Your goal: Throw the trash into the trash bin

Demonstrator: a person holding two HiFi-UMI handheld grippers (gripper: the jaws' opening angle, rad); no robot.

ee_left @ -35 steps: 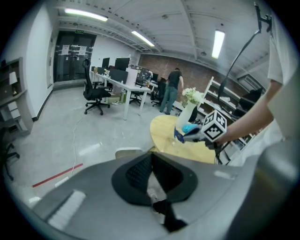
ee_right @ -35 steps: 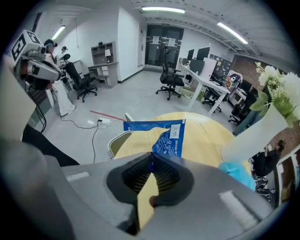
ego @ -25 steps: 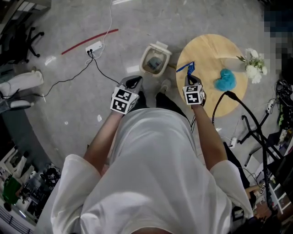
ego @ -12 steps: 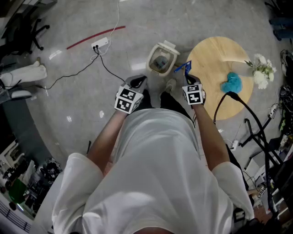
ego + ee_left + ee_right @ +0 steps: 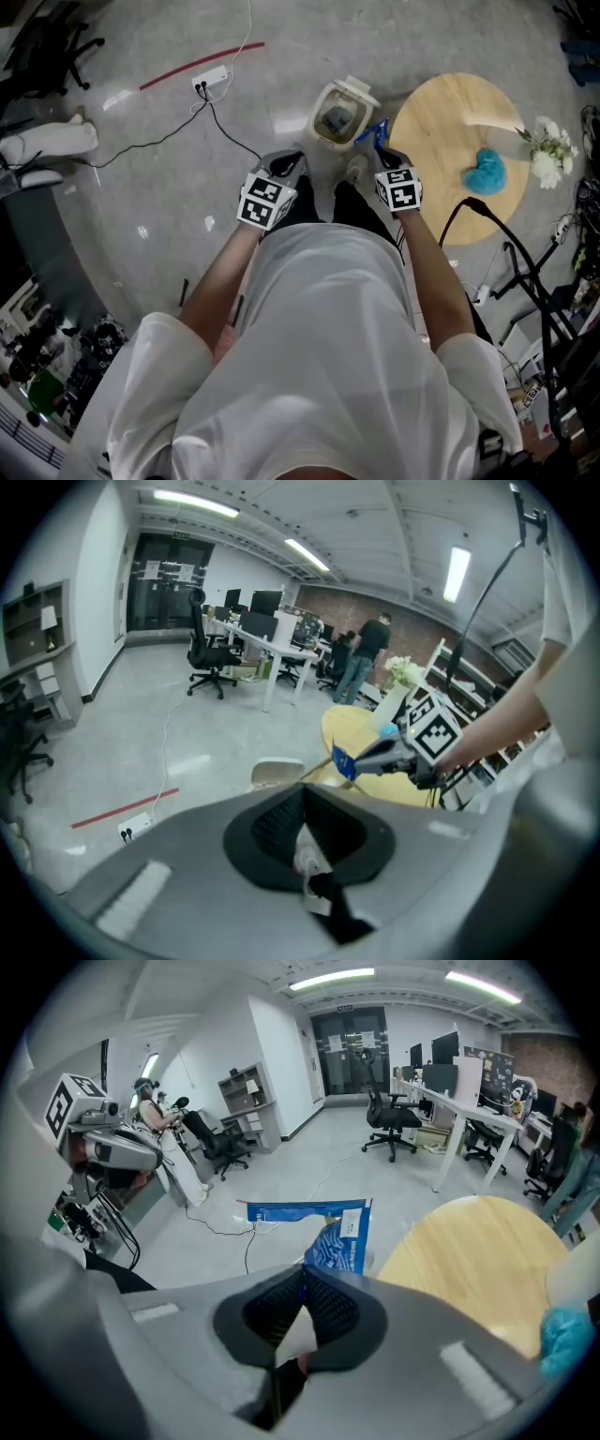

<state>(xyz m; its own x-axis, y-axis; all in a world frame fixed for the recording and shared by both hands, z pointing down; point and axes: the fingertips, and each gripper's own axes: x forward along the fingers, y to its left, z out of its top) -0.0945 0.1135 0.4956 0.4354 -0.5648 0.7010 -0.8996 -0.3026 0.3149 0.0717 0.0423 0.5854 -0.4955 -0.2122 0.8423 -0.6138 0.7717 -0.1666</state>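
Observation:
A cream trash bin stands on the floor with its lid up, just left of the round wooden table. My right gripper is shut on a blue plastic wrapper, which hangs between the bin's rim and the table's edge. In the right gripper view the wrapper sticks up out of the closed jaws of this gripper. My left gripper hovers low, left of the bin, its jaws shut with nothing in them. The left gripper view shows the bin ahead.
A teal fluffy object and white flowers sit on the table. A black cable crosses the table's near edge. A power strip with cords and a red floor line lie to the left. Office chairs and desks stand beyond.
My right gripper has carried the blue wrapper leftward off the table's edge, closer to the bin. The left gripper has shifted only slightly.

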